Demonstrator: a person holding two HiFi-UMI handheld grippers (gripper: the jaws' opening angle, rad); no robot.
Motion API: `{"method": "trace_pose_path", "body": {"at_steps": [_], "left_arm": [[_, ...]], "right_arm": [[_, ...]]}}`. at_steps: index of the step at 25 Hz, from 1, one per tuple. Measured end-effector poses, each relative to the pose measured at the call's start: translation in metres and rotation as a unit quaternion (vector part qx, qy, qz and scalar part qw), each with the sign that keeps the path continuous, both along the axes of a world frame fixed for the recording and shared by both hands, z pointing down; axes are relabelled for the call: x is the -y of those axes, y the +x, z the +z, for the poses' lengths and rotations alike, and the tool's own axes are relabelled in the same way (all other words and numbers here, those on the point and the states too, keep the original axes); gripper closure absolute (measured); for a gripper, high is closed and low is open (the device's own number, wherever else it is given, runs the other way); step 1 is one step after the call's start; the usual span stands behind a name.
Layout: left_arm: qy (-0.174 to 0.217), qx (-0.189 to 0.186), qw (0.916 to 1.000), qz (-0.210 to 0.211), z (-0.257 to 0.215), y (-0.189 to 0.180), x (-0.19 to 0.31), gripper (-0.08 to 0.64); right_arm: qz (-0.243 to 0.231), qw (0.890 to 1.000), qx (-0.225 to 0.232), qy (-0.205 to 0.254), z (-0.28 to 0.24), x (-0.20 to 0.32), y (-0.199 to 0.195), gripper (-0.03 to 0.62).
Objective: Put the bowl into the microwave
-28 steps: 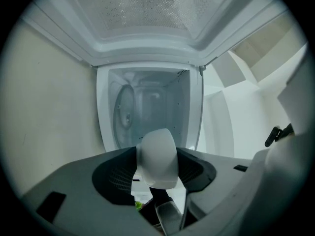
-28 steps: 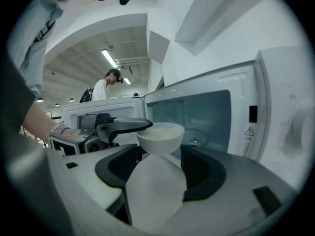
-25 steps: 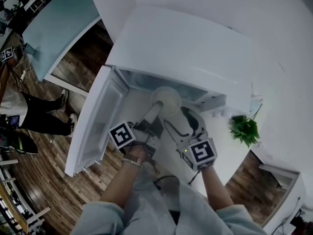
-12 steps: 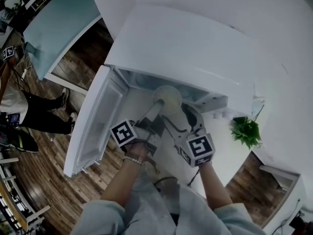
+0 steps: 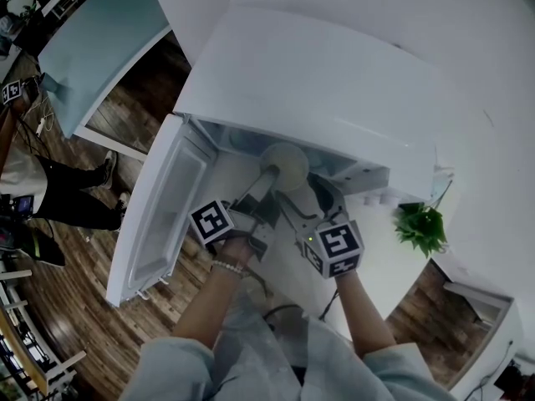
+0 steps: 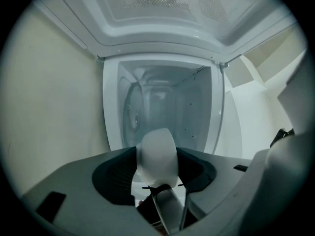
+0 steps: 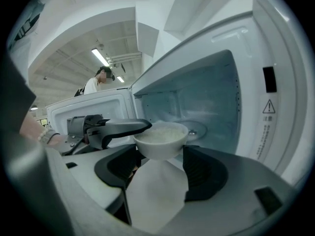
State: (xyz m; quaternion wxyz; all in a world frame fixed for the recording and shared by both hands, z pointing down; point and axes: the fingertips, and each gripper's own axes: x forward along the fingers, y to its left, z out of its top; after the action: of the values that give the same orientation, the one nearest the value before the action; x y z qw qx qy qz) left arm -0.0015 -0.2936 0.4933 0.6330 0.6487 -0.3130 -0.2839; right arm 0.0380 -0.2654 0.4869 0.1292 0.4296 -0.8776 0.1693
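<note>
The white bowl (image 5: 285, 160) holds white rice and hangs at the mouth of the open white microwave (image 5: 318, 82). My left gripper (image 5: 268, 180) is shut on the bowl's left rim; in the left gripper view the bowl (image 6: 157, 156) shows edge-on just above the closed jaws, in front of the cavity (image 6: 165, 102). My right gripper (image 5: 315, 187) reaches the bowl's right side. In the right gripper view the bowl (image 7: 161, 137) sits at the tip of my right gripper (image 7: 158, 162), with the left gripper's fingers (image 7: 123, 127) clamped on its rim.
The microwave door (image 5: 159, 215) swings open to the left. A glass turntable (image 7: 197, 130) lies on the cavity floor. A potted plant (image 5: 422, 224) stands on the white counter to the right. A person (image 5: 50, 195) stands on the wooden floor at left, beside a pale blue table (image 5: 100, 40).
Both grippers and the bowl have moved a little forward toward the microwave's opening. The door has stayed open.
</note>
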Motion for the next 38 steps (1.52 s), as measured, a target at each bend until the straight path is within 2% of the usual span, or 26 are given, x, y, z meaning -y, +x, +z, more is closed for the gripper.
{"method": "trace_pose_path", "body": {"at_steps": [10,15,31,38], "left_arm": [[-0.003,-0.001,1.0000,-0.002,0.006,-0.002,0.016,0.331],[-0.004,0.013,0.9999,0.003,0.011,-0.001,0.025,0.331],[-0.019,0.007,0.9998,-0.007,0.024,-0.004,0.034,0.324],[-0.018,0.027,0.9994,0.008,0.023,-0.002,0.034,0.324]], "right_arm": [[0.002,1.000,-0.012,0.003,0.005,0.017,-0.001,0.299],[0.000,1.000,-0.022,0.004,0.008,0.025,-0.001,0.301],[0.006,0.999,-0.032,-0.010,0.019,0.036,-0.003,0.301],[0.017,0.999,-0.036,-0.014,0.019,0.038,-0.002,0.301]]}}
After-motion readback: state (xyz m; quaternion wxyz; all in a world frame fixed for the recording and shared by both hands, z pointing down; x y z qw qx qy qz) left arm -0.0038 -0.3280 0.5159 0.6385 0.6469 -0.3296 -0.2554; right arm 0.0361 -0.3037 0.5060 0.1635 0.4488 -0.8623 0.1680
